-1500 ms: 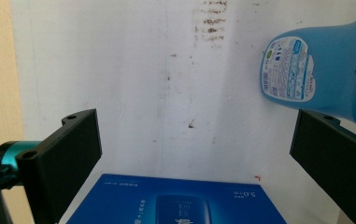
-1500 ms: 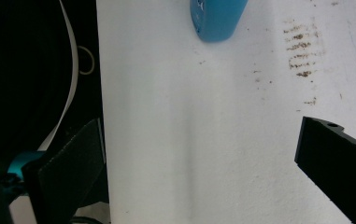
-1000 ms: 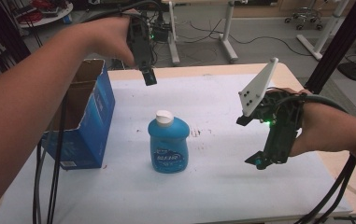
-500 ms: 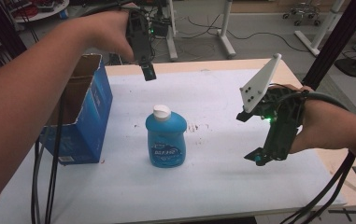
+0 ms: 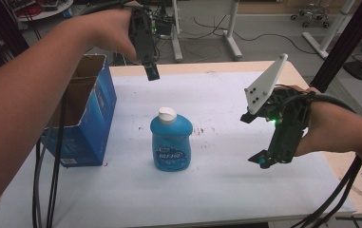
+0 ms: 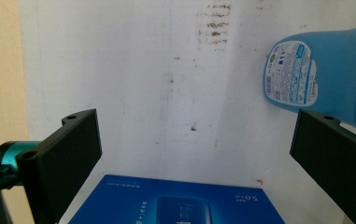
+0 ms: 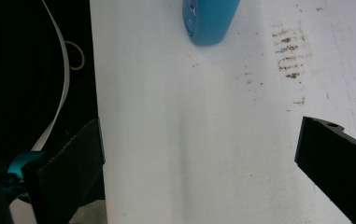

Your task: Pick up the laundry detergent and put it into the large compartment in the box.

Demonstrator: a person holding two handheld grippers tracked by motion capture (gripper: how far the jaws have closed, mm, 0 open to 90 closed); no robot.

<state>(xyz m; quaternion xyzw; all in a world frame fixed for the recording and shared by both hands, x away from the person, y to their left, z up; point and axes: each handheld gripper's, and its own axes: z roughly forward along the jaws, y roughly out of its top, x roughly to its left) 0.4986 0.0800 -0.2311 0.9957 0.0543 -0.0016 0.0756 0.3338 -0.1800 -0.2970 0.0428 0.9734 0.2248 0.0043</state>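
Surface, high view: white sheet over the surface (image 5: 226, 190), a workshop floor beyond; blue bottle (image 5: 171, 140) upright near centre, open blue box (image 5: 86, 114) at its 9 o'clock.
Step, high view: judged an approach, nothing gripped; next move calls for lowering a tool around the bottle.
Left tool (image 5: 151, 71): raised at the bottle's 11 o'clock, apart.
Right tool (image 5: 264, 159): at its 3 o'clock, apart.
Left gripper view: jaws wide, empty; bottle at 2 o'clock, box at 6.
Right gripper view: jaws wide, empty; bottle at 12 o'clock.
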